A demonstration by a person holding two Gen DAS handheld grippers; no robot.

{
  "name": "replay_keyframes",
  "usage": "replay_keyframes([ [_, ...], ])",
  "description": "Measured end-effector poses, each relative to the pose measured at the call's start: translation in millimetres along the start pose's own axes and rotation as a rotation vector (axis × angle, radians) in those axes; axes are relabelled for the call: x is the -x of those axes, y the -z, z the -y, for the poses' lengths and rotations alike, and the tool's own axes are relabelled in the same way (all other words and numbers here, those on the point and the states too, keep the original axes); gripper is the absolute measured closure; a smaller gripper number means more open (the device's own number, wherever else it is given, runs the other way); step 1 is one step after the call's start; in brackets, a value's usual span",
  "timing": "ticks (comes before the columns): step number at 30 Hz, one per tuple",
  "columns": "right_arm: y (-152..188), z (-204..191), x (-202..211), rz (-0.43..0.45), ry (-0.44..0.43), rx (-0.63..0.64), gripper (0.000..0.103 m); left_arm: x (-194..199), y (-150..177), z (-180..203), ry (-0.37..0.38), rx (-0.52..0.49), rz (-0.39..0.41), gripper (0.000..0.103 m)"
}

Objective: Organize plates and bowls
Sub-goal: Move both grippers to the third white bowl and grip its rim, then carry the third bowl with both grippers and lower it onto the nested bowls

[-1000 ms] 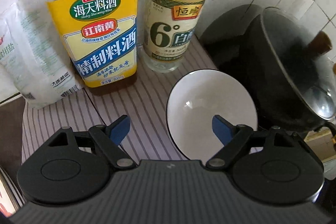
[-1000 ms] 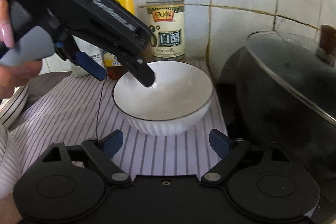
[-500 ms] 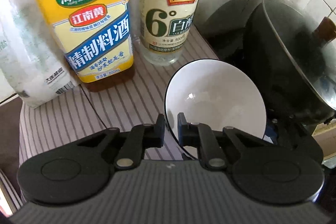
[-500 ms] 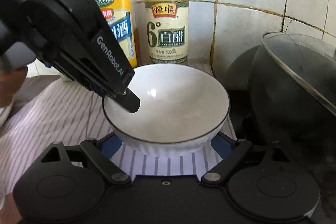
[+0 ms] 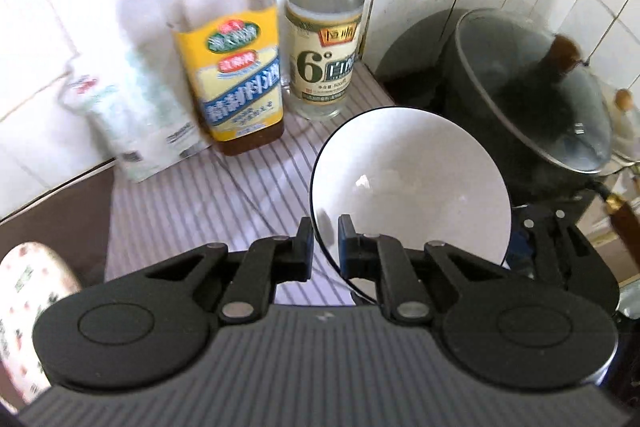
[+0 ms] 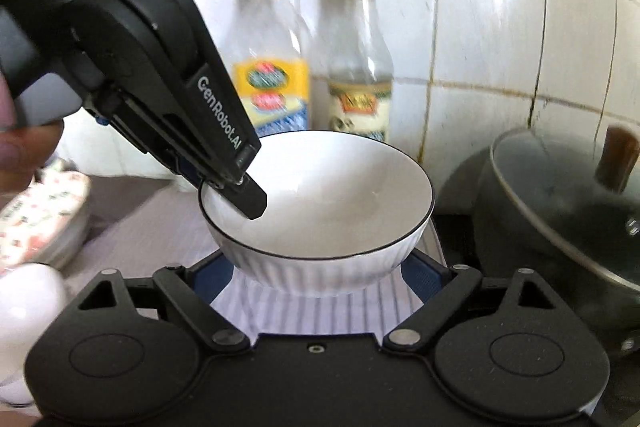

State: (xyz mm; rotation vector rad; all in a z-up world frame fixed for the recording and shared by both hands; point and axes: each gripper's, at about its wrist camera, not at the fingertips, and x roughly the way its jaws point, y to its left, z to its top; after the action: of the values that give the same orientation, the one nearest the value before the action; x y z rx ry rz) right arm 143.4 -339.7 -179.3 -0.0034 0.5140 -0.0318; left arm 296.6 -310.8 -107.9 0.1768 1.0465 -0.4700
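Observation:
A white bowl (image 5: 412,187) with a thin black rim is held off the striped cloth (image 5: 200,203). My left gripper (image 5: 323,247) is shut on the bowl's near-left rim, one finger inside and one outside. In the right wrist view the bowl (image 6: 328,199) hangs in the air with the left gripper (image 6: 236,183) clamped on its left rim. My right gripper (image 6: 316,279) is open, its blue-padded fingers on either side of the bowl's base, below it; contact cannot be told.
Two bottles, one yellow-labelled (image 5: 236,83) and one clear (image 5: 326,55), and a white bag (image 5: 132,115) stand by the tiled wall. A dark pot with a glass lid (image 5: 532,95) is at the right. Patterned plates (image 6: 44,211) are stacked at the left.
My left gripper closed on the bowl's rim and lifted it off the cloth. The right gripper moved in under the bowl. Both views have risen.

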Motion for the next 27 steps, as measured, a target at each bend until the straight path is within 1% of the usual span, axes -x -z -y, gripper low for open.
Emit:
replay_keyframes([
  [4, -11, -16, 39, 0.046, -0.009, -0.002, 0.009, 49, 12, -3, 0.003, -0.011, 0.035, 0.092],
  [7, -17, -31, 62, 0.082, -0.004, 0.040, 0.009, 79, 21, -9, 0.017, -0.005, 0.056, 0.091],
  [9, -20, -35, 75, 0.102, -0.012, 0.060, 0.009, 91, 27, -13, 0.027, -0.005, 0.069, 0.091],
  [13, -27, -50, 98, 0.115, -0.016, 0.112, 0.009, 118, 43, -17, 0.022, 0.006, 0.081, 0.091],
  [17, -27, -64, 118, 0.118, -0.030, 0.144, 0.009, 137, 60, -20, 0.009, 0.006, 0.093, 0.091],
  [21, -24, -79, 133, 0.115, -0.055, 0.183, 0.009, 153, 78, -25, -0.019, 0.007, 0.078, 0.091],
  [27, -19, -96, 145, 0.097, -0.095, 0.184, 0.009, 165, 102, -37, -0.035, 0.034, 0.069, 0.090],
])
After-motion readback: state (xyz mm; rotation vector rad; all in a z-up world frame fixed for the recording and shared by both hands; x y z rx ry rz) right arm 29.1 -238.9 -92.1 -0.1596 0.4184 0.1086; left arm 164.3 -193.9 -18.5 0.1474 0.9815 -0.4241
